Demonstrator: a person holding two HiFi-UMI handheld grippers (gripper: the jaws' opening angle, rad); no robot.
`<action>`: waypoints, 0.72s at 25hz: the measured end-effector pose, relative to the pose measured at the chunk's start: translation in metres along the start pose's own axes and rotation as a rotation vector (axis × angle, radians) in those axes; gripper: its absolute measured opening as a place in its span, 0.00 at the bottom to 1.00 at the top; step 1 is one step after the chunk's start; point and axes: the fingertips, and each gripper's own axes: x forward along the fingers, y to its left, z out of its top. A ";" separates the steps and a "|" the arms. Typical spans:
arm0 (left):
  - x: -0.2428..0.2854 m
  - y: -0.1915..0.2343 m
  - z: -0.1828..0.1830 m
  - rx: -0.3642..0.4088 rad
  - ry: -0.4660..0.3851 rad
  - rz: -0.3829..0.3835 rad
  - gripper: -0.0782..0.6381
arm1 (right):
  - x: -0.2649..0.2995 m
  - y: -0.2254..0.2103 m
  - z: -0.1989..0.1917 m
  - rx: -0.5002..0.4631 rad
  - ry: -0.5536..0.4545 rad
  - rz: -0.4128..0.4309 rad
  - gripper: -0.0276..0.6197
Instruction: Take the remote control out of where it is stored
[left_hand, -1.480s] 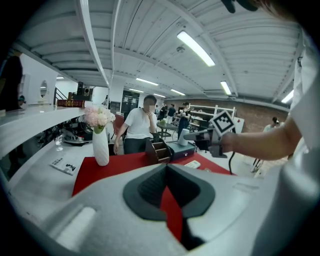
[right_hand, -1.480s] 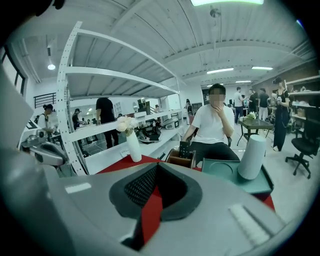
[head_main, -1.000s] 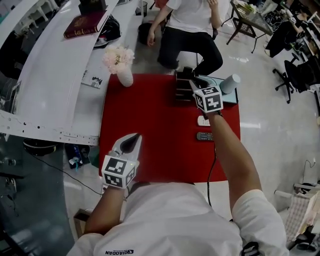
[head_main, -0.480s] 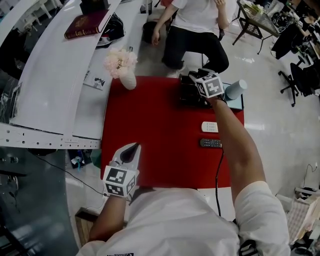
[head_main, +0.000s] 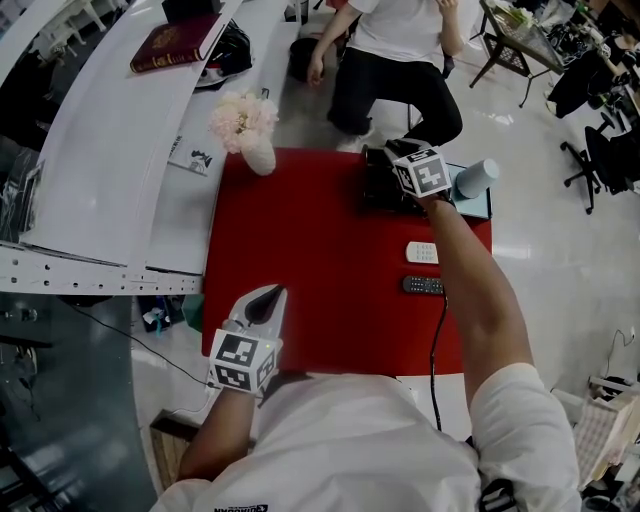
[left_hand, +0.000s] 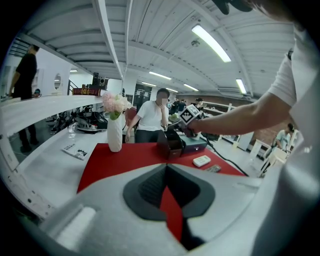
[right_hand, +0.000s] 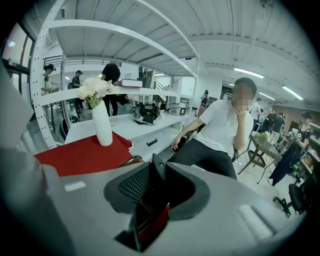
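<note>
Our right gripper (right_hand: 156, 169) has just been closing its jaws and now pinches the dark remote control (right_hand: 149, 202) standing in the storage box (head_main: 378, 188), so we can lift it out. Left gripper (head_main: 262, 298) waits near us, jaws together, empty

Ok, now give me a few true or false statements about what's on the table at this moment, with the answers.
Two remotes lie out on the red cloth. True: a white remote and a black remote.
The vase has tipped over. False: it stands upright at the cloth's far left corner.
The left claw holds a remote. False: it is empty, jaws together, at the cloth's near left edge.
The right claw is at the black box. True; its jaws have just been closing, with a dark flat thing between them.
</note>
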 end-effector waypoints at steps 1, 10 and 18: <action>0.000 0.000 0.000 0.001 0.000 -0.001 0.11 | -0.002 0.000 0.001 -0.005 -0.002 -0.002 0.19; -0.007 -0.003 0.005 0.024 -0.018 -0.007 0.11 | -0.037 0.006 0.027 -0.018 -0.083 -0.003 0.17; -0.017 -0.015 0.007 0.047 -0.041 -0.031 0.11 | -0.090 0.017 0.052 -0.021 -0.206 -0.032 0.16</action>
